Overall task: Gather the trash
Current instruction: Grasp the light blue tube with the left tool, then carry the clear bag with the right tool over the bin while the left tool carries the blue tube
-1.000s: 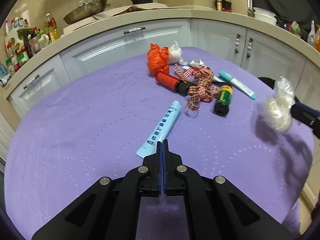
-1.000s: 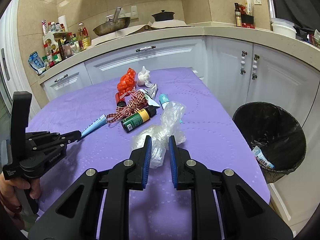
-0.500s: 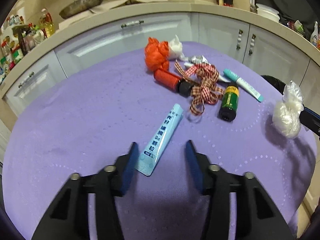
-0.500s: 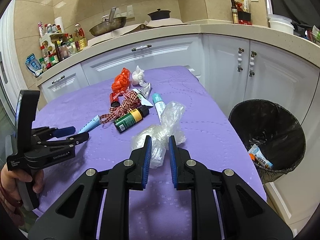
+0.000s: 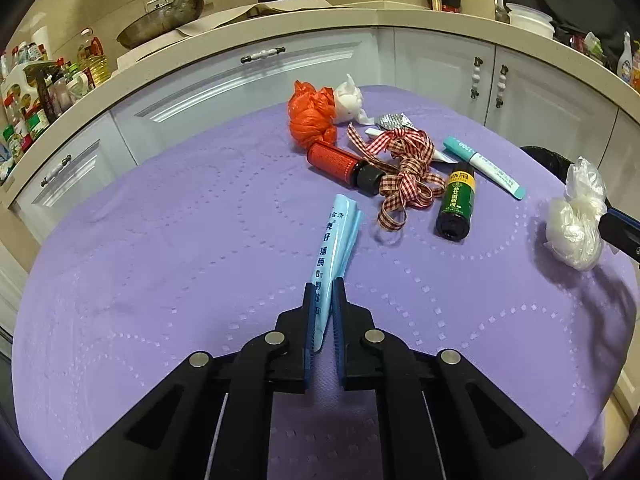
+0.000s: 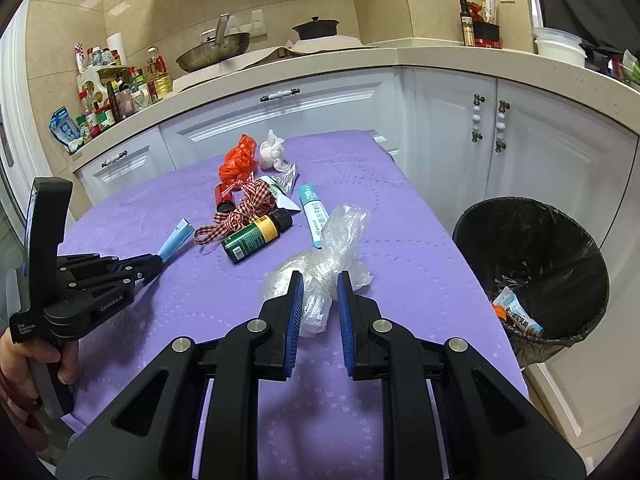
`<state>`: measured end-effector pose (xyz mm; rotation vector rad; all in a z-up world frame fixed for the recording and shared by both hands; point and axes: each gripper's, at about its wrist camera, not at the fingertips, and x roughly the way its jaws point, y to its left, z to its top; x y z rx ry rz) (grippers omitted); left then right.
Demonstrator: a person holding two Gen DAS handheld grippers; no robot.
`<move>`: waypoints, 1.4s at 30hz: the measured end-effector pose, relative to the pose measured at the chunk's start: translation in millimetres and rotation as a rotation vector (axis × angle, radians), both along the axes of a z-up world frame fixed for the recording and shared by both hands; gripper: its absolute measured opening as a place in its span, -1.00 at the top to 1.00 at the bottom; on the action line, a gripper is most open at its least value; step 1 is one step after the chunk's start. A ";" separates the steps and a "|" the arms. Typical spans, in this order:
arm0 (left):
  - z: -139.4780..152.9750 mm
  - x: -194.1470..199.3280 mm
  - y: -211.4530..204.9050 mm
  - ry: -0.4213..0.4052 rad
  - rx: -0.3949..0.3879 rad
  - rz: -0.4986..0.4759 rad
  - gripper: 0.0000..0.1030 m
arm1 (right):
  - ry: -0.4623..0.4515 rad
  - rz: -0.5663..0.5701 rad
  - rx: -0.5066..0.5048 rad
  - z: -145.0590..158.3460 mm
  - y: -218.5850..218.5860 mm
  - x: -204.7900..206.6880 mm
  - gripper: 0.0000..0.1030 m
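My left gripper (image 5: 322, 300) is shut on the near end of a light blue sachet (image 5: 334, 240), which also shows in the right wrist view (image 6: 176, 240). My right gripper (image 6: 318, 292) is shut on a crumpled clear plastic bag (image 6: 320, 272), held above the purple tablecloth (image 6: 400, 248); the bag also shows in the left wrist view (image 5: 576, 216). A black-lined trash bin (image 6: 532, 268) stands right of the table with wrappers inside.
On the table lie a red plastic bag (image 5: 312, 116), white wad (image 5: 350, 98), red bottle (image 5: 340, 162), checked ribbon (image 5: 404, 172), green bottle (image 5: 456, 200), teal tube (image 5: 484, 166) and foil (image 5: 394, 120). White cabinets (image 6: 520, 152) stand behind.
My left gripper opened, moved forward over the blue sachet and closed on its near end. My right gripper kept hold of the plastic bag and shifted slightly toward the bin.
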<state>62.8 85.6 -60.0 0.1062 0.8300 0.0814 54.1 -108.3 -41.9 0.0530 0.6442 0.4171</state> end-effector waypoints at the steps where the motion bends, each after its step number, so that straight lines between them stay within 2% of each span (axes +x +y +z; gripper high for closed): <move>1: 0.2 -0.5 -0.2 -0.001 0.000 0.001 0.84 | -0.002 -0.001 -0.001 0.4 0.1 -0.7 0.67; 17: 8.0 -10.6 -0.2 -0.039 -0.002 0.016 0.90 | -0.021 -0.007 -0.004 5.6 -4.8 -2.5 0.68; 25: 28.1 -20.4 -10.5 -0.101 -0.014 0.009 0.91 | -0.049 -0.033 -0.002 13.6 -14.7 -6.8 0.68; 34: 56.0 -13.2 -56.6 -0.189 -0.044 -0.082 0.91 | -0.098 -0.135 -0.022 23.7 -52.4 -4.4 0.68; 42: 63.9 16.4 -123.9 -0.219 -0.084 -0.208 0.91 | -0.122 -0.301 -0.049 22.6 -119.4 11.9 0.68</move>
